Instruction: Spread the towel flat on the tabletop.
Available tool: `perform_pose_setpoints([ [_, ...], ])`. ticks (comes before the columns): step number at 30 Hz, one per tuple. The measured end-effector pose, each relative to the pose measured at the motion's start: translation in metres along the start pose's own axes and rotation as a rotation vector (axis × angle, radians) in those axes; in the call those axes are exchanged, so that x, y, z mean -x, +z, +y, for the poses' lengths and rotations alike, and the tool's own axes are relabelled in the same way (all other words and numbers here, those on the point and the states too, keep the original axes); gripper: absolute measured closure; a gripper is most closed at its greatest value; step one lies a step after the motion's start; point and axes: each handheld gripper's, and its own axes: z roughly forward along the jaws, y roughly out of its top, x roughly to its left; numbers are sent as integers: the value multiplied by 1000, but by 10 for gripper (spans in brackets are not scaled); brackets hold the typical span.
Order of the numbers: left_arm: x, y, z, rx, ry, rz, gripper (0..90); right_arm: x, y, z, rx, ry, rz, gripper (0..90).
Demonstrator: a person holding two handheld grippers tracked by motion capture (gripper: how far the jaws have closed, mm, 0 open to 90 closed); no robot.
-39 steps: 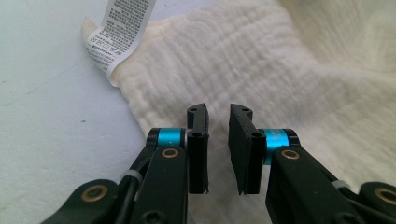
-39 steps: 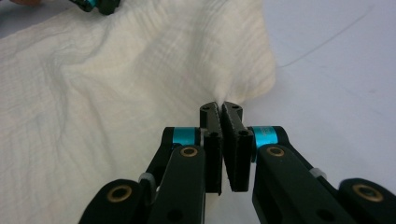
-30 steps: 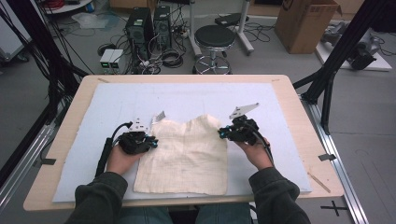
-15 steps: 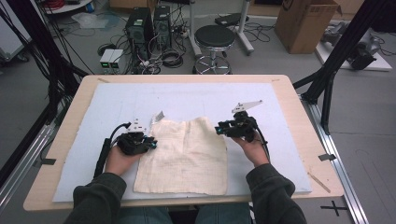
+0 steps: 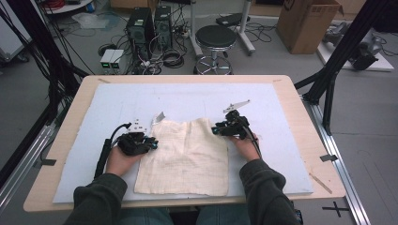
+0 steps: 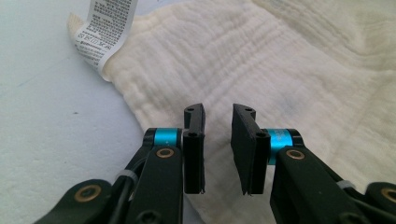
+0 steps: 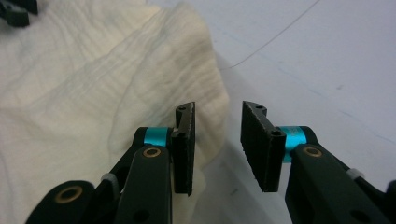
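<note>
**A:** Where is the cream cloth (image 5: 187, 157) lying?

**B:** It is lying flat on the pale blue mat (image 5: 117, 101) that is covering the wooden worktop (image 5: 300, 108), in the near middle, right in front of the person. Its near edge is reaching almost to the mat's front edge. A white care label (image 6: 105, 32) is sticking out from its far left corner.

**A:** What is the left claw (image 5: 149, 144) doing?

**B:** It is sitting at the cloth's left edge, near that far corner. In the left gripper view its jaws are standing a little apart over the fabric, with nothing pinched between the pads.

**A:** And the right claw (image 5: 217, 130)?

**B:** It is hovering at the cloth's far right corner. Its jaws have just been opening, and in the right gripper view they are standing apart: the left pad (image 7: 186, 147) is showing against the cloth's rumpled edge, the other is over bare mat. Nothing is being squeezed between them.

**A:** Are the hands close together?

**B:** No, they are well apart, one at each side of the cloth, forearms in dark sleeves (image 5: 101, 197) coming in from the near edge.
</note>
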Motion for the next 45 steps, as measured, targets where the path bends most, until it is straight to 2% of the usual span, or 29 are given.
perform_pose_setpoints([
  [2,0,0,0,-1,1,3,741,-5,6,1,-37,-33,-25,709],
  [3,0,0,0,0,1,5,740,-7,6,2,-36,-49,-43,828],
  [4,0,0,0,0,3,4,741,-6,6,2,-38,-44,-10,853],
  [7,1,0,0,0,5,6,740,-9,4,5,-69,-70,-19,867],
  [9,1,0,0,1,6,5,740,-11,-2,8,-65,-91,-50,867],
  [11,1,0,0,0,6,6,740,-8,-12,12,-48,-88,-117,865],
  [12,1,0,0,-1,7,6,740,-6,-18,13,-39,-79,-168,853],
  [13,1,0,0,-1,8,6,738,-4,-23,15,-24,-64,-230,770],
  [14,1,0,0,0,7,4,735,-2,-27,15,-3,-41,-264,726],
  [16,1,0,1,5,5,19,675,5,-34,12,32,4,-257,708],
  [18,-2,-2,2,29,-9,37,651,7,-35,10,28,1,-244,688],
  [20,-7,-5,3,66,-41,56,632,9,-34,9,29,10,-211,674],
  [24,-19,-6,8,98,-94,103,621,10,-25,9,21,21,-157,637],
  [26,-25,-4,11,103,-111,118,622,13,-20,8,7,16,-147,623],
  [29,-34,3,18,111,-135,145,623,18,-16,5,-6,42,-139,606],
  [31,-41,8,23,96,-154,151,623,22,-14,3,-9,53,-131,594],
  [34,-48,18,30,82,-186,138,610,26,-11,1,-24,71,-117,599],
  [35,-50,22,32,62,-197,136,591,27,-10,1,-30,66,-113,620],
  [37,-50,30,35,40,-188,140,557,26,-5,1,-49,61,-107,664],
  [39,-47,37,33,18,-184,158,580,25,-5,1,-56,44,-124,730],
  [40,-46,38,34,17,-169,181,607,26,-5,1,-53,42,-112,804],
  [41,-45,38,34,22,-164,180,669,27,-5,1,-55,43,-96,830],
  [42,-44,38,35,25,-161,161,771,26,-4,2,-56,34,-94,853],
  [43,-42,37,36,11,-138,178,833,25,-4,3,-60,19,-96,858],
  [45,-38,35,37,-3,-102,216,869,24,-3,4,-57,7,-107,860],
])
